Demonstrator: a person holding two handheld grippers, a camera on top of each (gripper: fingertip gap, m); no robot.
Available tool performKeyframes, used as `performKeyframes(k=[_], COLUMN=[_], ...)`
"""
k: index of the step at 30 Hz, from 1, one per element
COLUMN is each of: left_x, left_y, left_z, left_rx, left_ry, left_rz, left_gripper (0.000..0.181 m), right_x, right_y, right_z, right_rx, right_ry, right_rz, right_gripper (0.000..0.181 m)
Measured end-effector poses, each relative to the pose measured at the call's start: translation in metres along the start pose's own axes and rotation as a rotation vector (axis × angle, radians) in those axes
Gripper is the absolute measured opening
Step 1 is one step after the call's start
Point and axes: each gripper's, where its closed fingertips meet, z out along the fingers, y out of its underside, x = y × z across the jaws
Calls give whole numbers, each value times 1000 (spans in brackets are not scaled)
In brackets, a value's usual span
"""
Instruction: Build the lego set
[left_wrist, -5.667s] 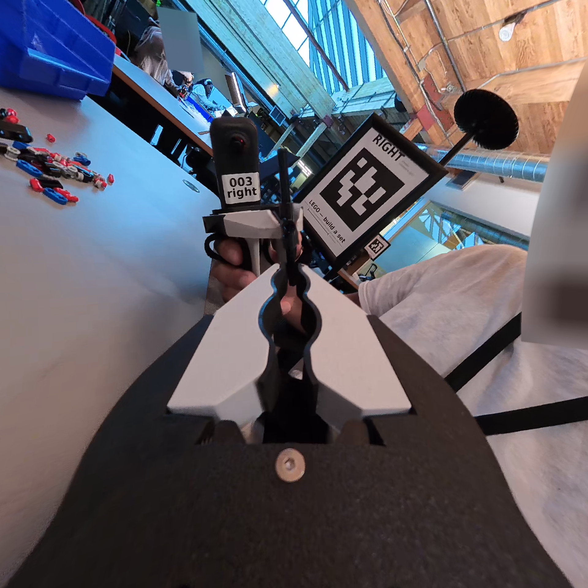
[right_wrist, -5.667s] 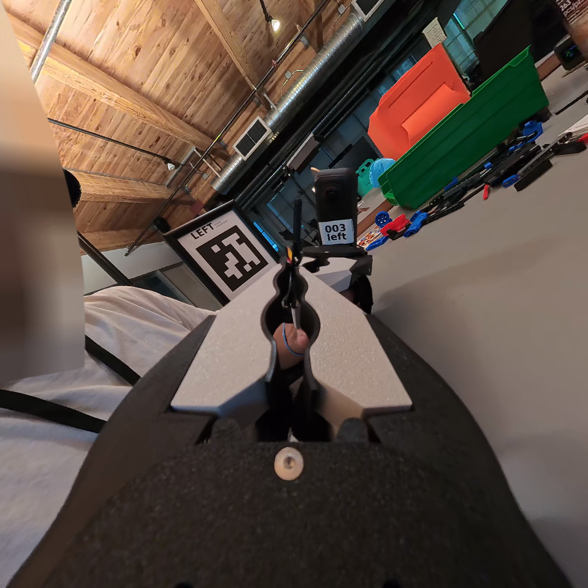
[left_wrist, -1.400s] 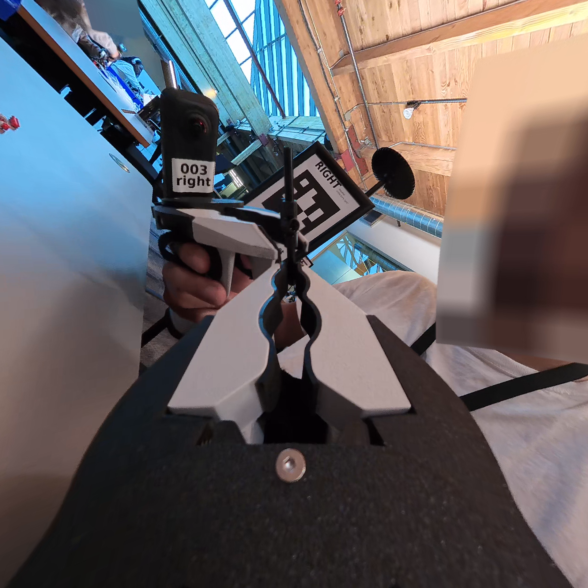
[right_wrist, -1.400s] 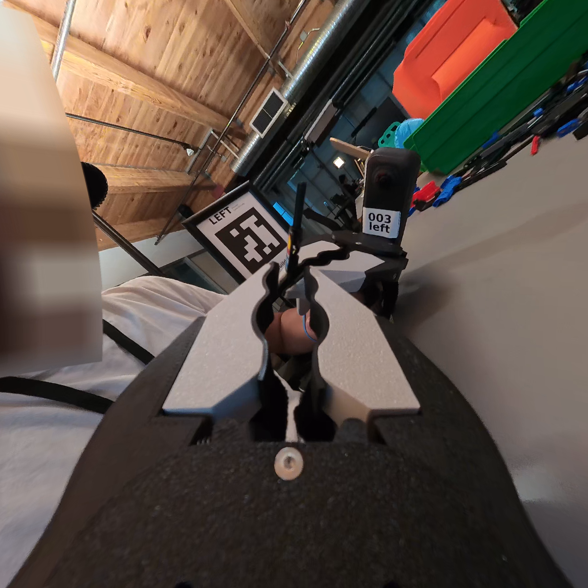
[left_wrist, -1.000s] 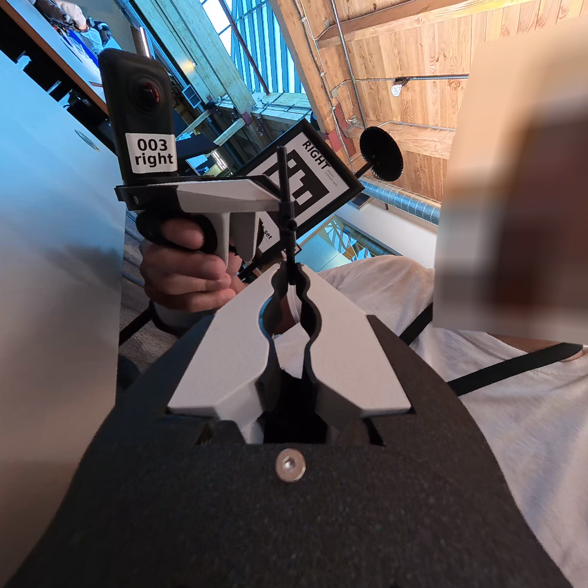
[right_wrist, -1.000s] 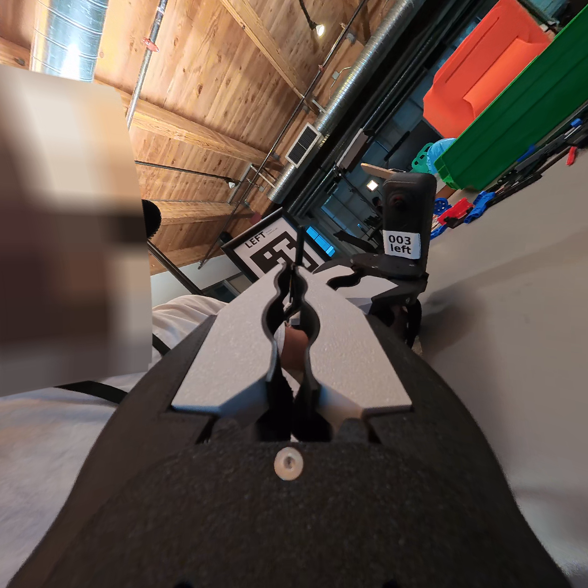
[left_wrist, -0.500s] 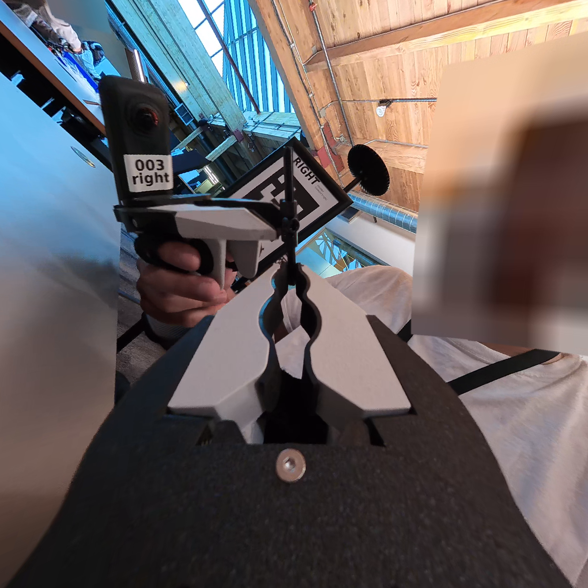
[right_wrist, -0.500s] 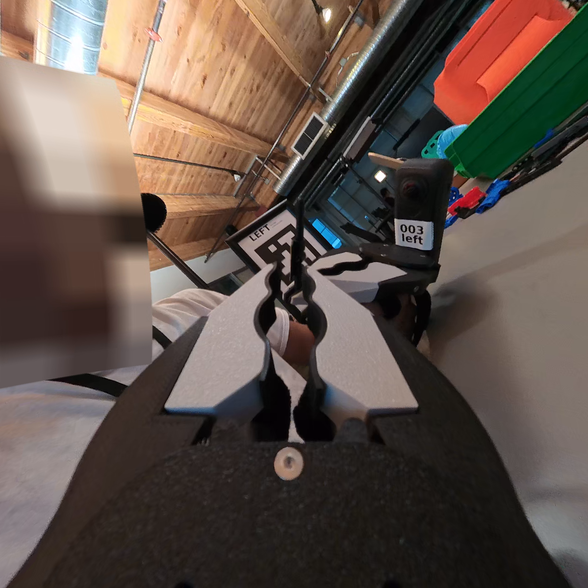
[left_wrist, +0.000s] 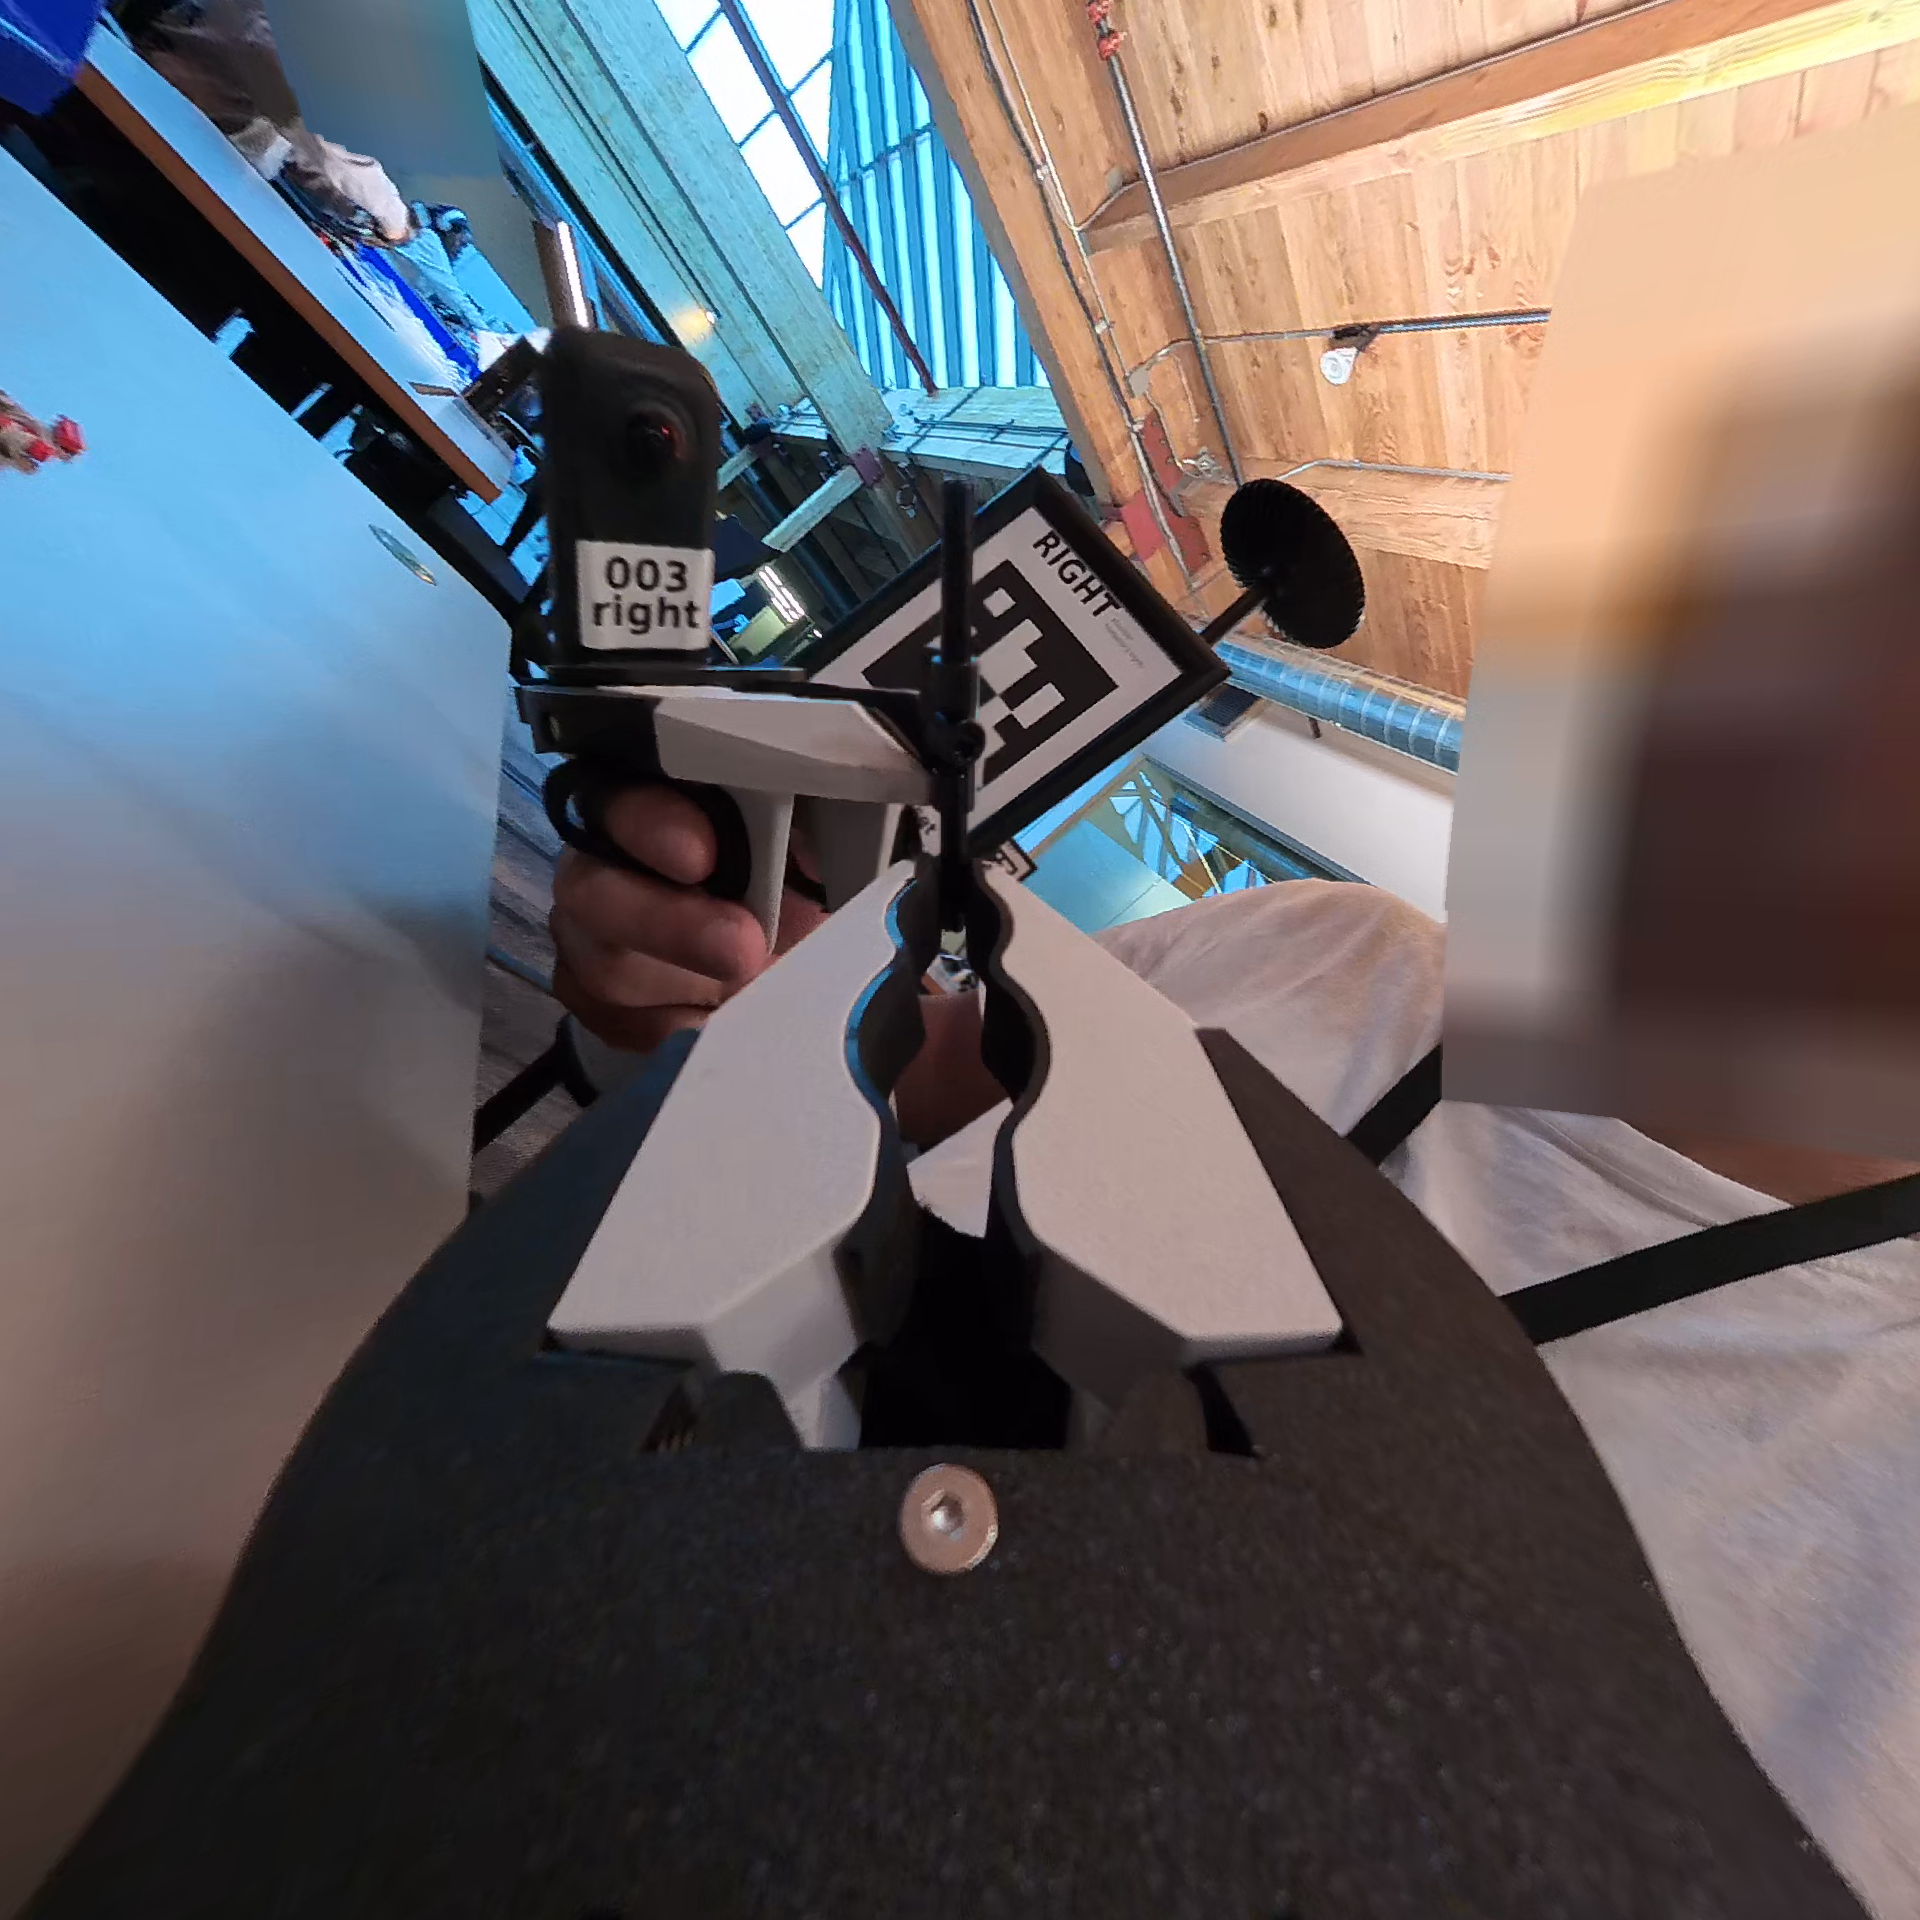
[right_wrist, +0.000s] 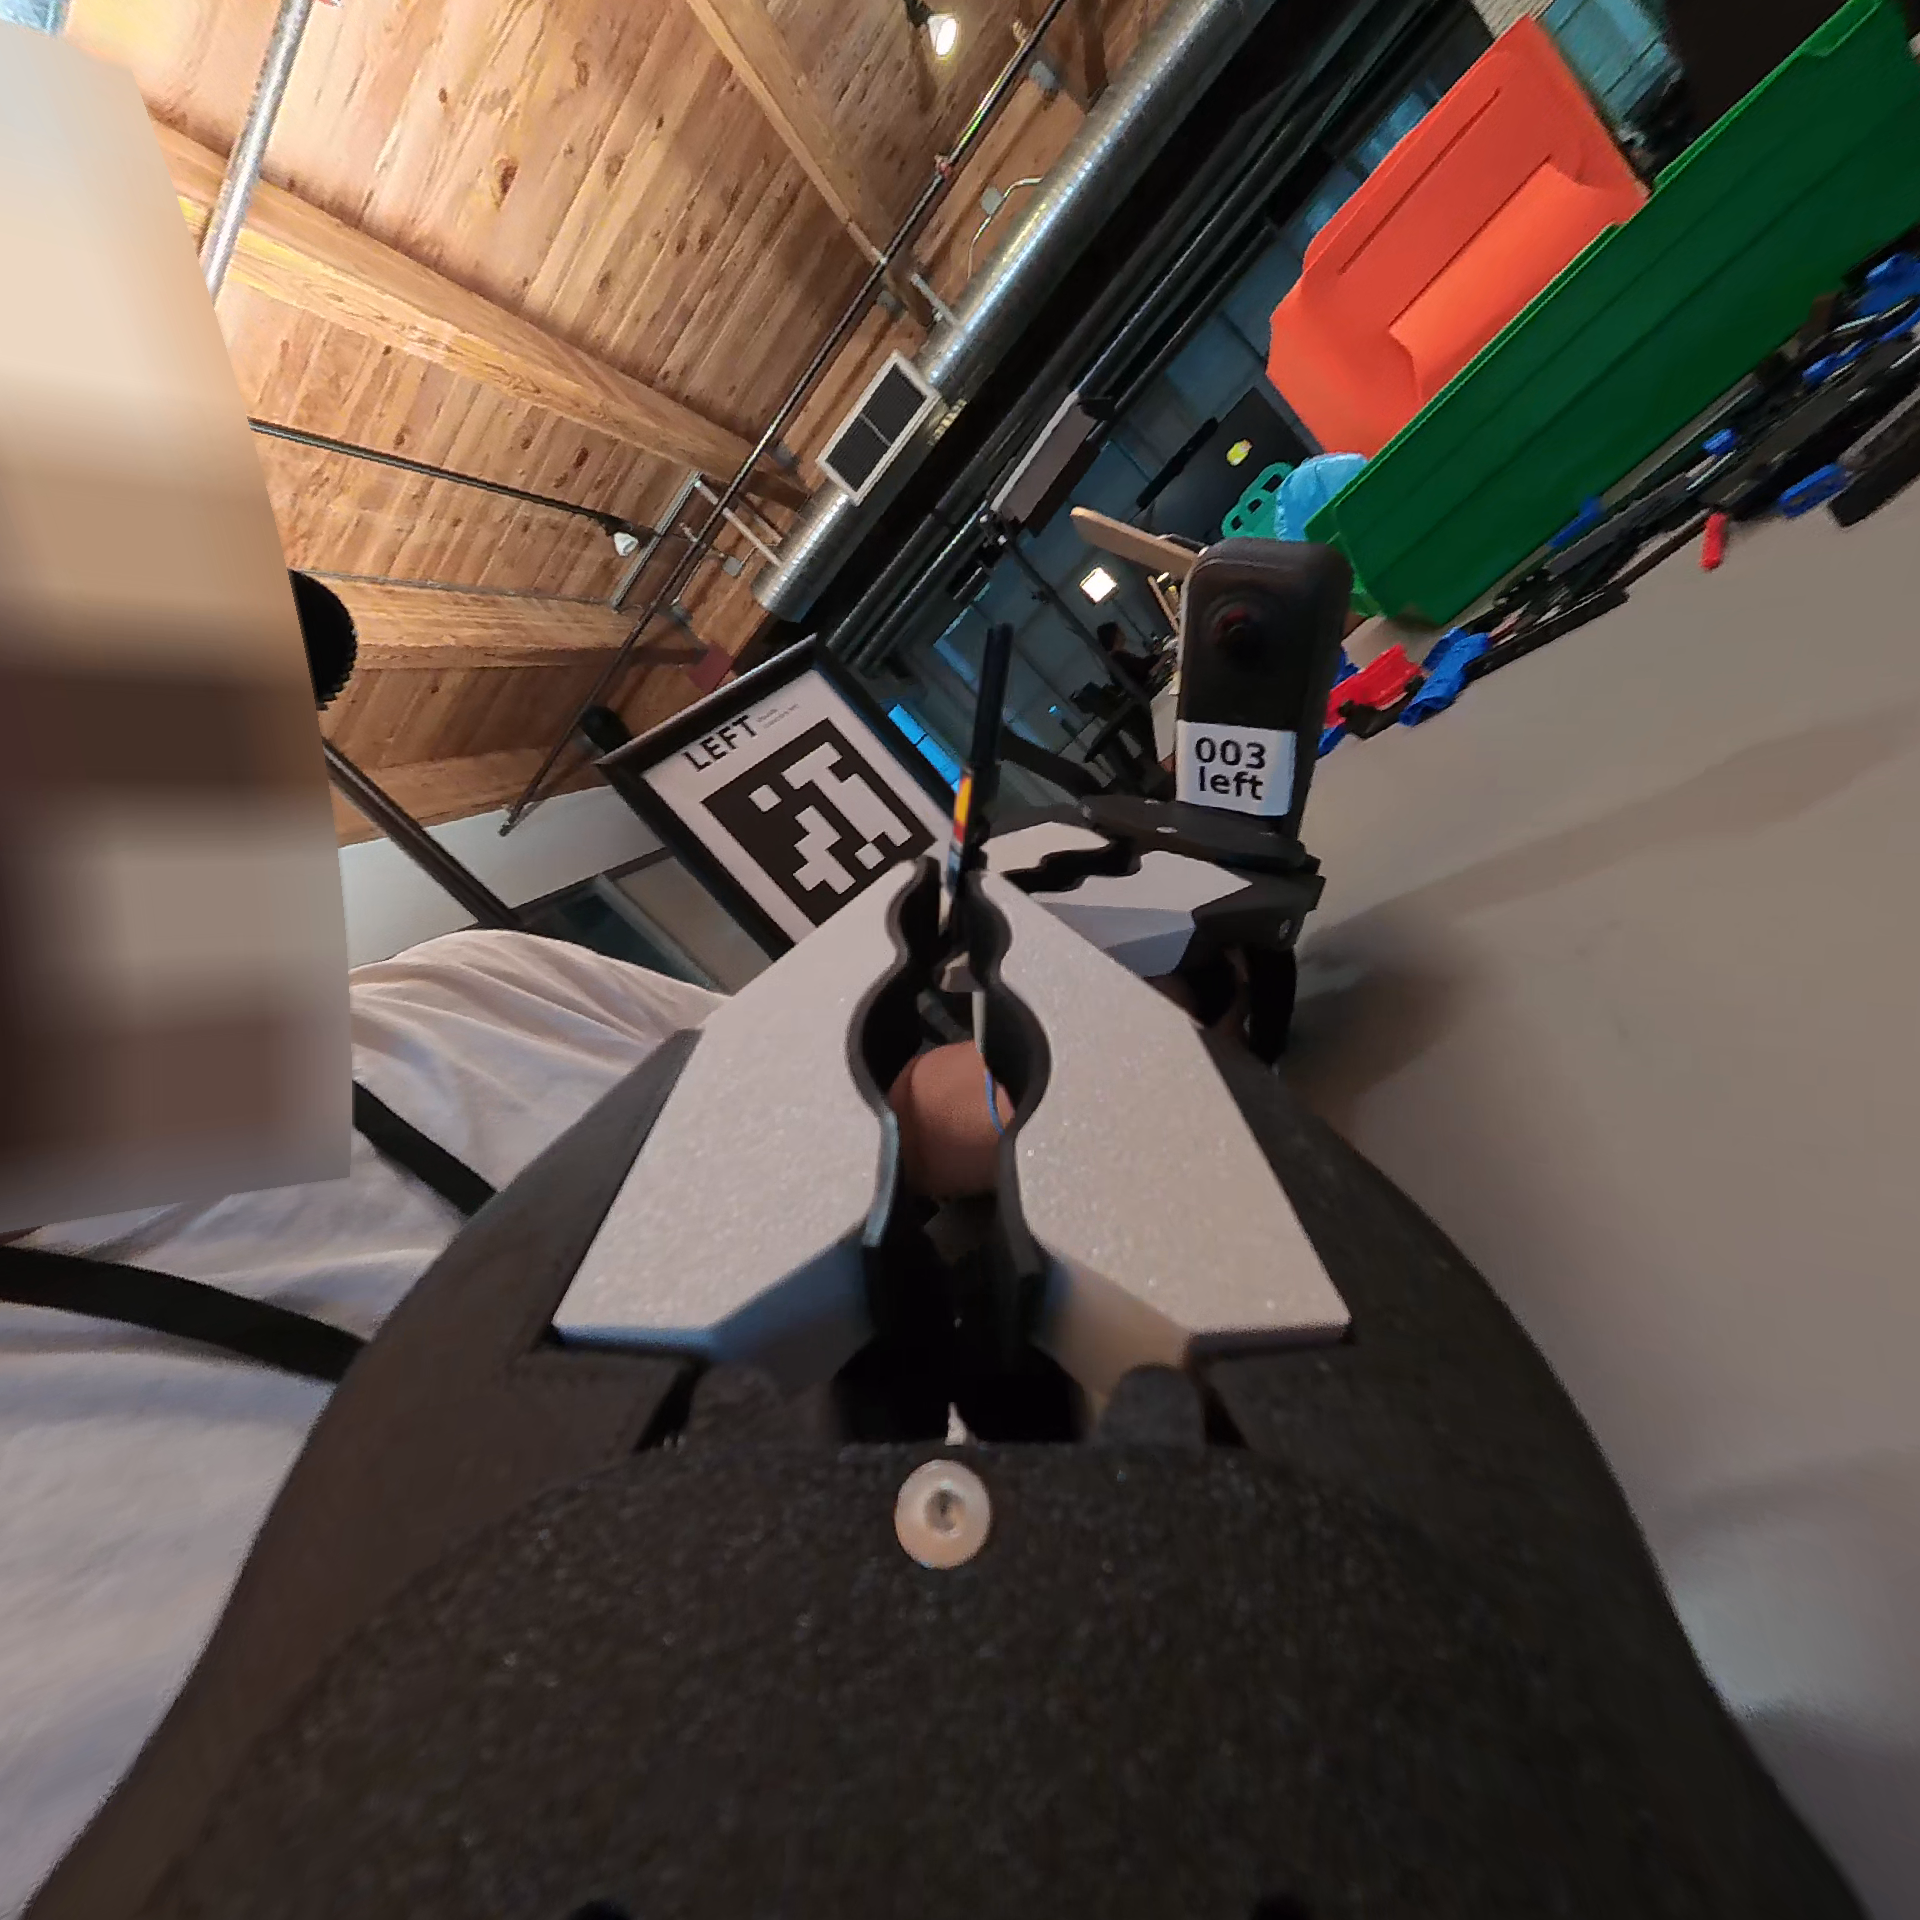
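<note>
A thin black lego rod (left_wrist: 954, 623) stands upright between both grippers, which face each other in the air in front of a person's white shirt. My left gripper (left_wrist: 951, 896) is shut on the rod's lower end. In the left wrist view my right gripper (left_wrist: 940, 746) comes in from the left and pinches the rod higher up, at a small black connector. In the right wrist view the rod (right_wrist: 985, 717) shows orange and red marks near my right gripper (right_wrist: 961, 883), which is shut on it. My left gripper (right_wrist: 1132, 894) sits just behind it.
The grey table (right_wrist: 1610, 1039) runs along the right, with loose blue, red and black lego pieces (right_wrist: 1434, 665), a green bin (right_wrist: 1558, 416) and an orange bin (right_wrist: 1455, 260). A few red pieces (left_wrist: 42, 447) lie on the table at the far left. Less than 4 cm separates the two grippers' tips.
The right gripper's jaws, slightly apart half a second ago, have closed on the rod. Both grippers have tilted and shifted a little while still meeting at the rod.
</note>
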Motion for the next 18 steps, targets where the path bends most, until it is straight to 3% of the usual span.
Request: performKeyframes(k=[6,10,12,14,18], left_x=[-10,-19,-29,-39,-53], left_y=[-10,-31,-47,-68,-125], left_z=[-2,-6,-15,-31,-67], left_rx=[3,4,-9,-19,-73], left_ry=[-135,-235,-299,-377,-504], left_rz=[103,185,250,324,486], left_gripper=[2,3,5,19,25], right_x=[9,20,28,41,85], right_y=[-8,-26,-37,-50,-78], right_z=[2,5,8,9,-3], right_rx=[0,-106,-218,-364,-735], right_ry=[86,151,192,242,358], right_rz=[-69,-144,-205,-271,-393], right_gripper=[2,1,0,1,1])
